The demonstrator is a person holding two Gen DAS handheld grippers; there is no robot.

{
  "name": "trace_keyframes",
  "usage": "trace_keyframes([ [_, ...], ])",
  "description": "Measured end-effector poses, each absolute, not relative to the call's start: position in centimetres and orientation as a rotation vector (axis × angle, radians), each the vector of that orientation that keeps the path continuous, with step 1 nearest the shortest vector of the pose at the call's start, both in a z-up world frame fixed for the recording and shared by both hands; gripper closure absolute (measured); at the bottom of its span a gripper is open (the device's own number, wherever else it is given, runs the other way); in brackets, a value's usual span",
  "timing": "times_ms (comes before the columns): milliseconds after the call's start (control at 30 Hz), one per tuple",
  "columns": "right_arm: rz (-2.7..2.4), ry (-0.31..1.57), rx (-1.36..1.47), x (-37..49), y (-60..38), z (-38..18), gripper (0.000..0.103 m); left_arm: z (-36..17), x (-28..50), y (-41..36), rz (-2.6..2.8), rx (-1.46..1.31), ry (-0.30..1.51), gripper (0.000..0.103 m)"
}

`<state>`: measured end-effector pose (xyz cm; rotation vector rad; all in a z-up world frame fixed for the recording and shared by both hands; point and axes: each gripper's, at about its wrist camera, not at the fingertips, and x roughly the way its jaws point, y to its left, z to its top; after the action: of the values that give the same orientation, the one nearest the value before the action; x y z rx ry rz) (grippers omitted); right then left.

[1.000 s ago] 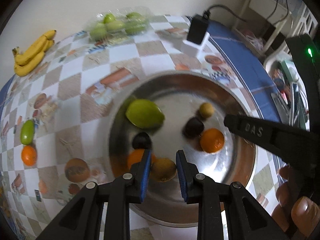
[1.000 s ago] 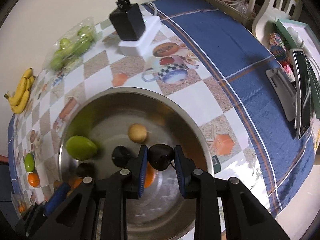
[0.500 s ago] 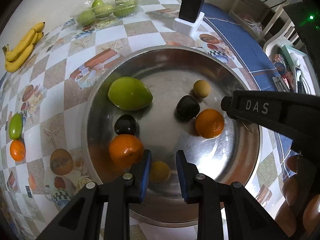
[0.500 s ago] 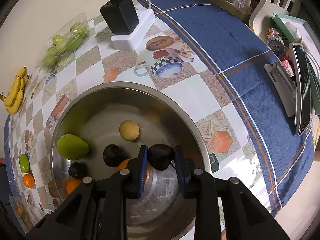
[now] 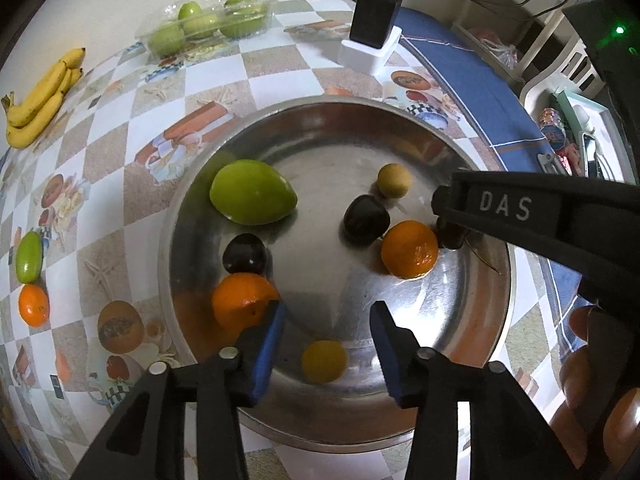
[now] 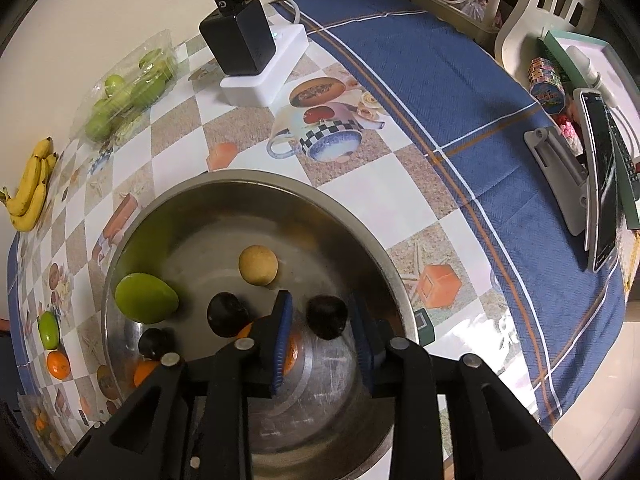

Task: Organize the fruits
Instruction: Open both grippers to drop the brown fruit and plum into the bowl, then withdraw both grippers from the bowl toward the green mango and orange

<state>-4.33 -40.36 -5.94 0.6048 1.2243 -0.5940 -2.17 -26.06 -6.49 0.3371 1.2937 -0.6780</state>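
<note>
Seven loose fruits show in the steel bowl (image 5: 496, 240) at the middle of the left wrist frame, plus one dark fruit partly hidden.

- Left tongs (image 5: 326, 340): lower centre of the frame, jaws just been opening, now apart with a gap; small yellow fruit (image 5: 324, 361) lies on the bowl floor between them, not gripped.
- Right tongs (image 6: 322, 330): lower centre of the right wrist frame, jaws just been opening, narrowly apart; dark plum (image 6: 327, 316) sits between the blue pads, clear of the left pad; contact with the right pad is hard to judge, seemingly none.
- Large green mango (image 5: 253, 192): left of the bowl's middle.
- Two oranges: one (image 5: 243, 306) just beside the left finger, one (image 5: 409, 249) right of centre.
- Two further dark plums (image 5: 245, 254) and (image 5: 366, 220); tan round fruit (image 5: 394, 180) above the latter.
- Outside the bowl, on the checked counter (image 5: 120, 176): bananas (image 5: 40, 100) upper left; green fruit in a clear tray (image 5: 208, 24) at top; small green fruit (image 5: 29, 257) and orange (image 5: 34, 305) at the left edge.
- Black charger on a white block (image 5: 372, 40): top, right of centre.
</note>
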Motion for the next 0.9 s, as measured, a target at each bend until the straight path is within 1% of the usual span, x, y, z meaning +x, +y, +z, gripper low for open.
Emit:
trace_keyframes([
  [167, -0.597, 1.206, 0.604, -4.7, -40.4, -5.4, 0.062, -5.6, -1.9, -25.9, -0.685, 0.320, 1.270, 0.047],
  [233, -0.597, 1.196, 0.602, -4.7, -40.4, -5.1, 0.057, -5.1, -1.7, -25.6, -0.686, 0.300, 1.264, 0.046],
  [267, -0.598, 1.192, 0.601, -4.7, -40.3, -5.0, 0.057, -4.9, -1.6, -25.4, -0.683, 0.290, 1.262, 0.046],
  [700, -0.582, 1.183, 0.571, -4.4, -39.7, -4.6, 0.057, -3.2, 2.4, -20.8, -0.505, 0.125, 1.218, 0.046],
  [900, -0.548, 1.190, 0.564, -4.0, -38.8, -4.7, 0.057, -2.7, 4.6, -17.4, -0.381, 0.055, 1.188, 0.042],
])
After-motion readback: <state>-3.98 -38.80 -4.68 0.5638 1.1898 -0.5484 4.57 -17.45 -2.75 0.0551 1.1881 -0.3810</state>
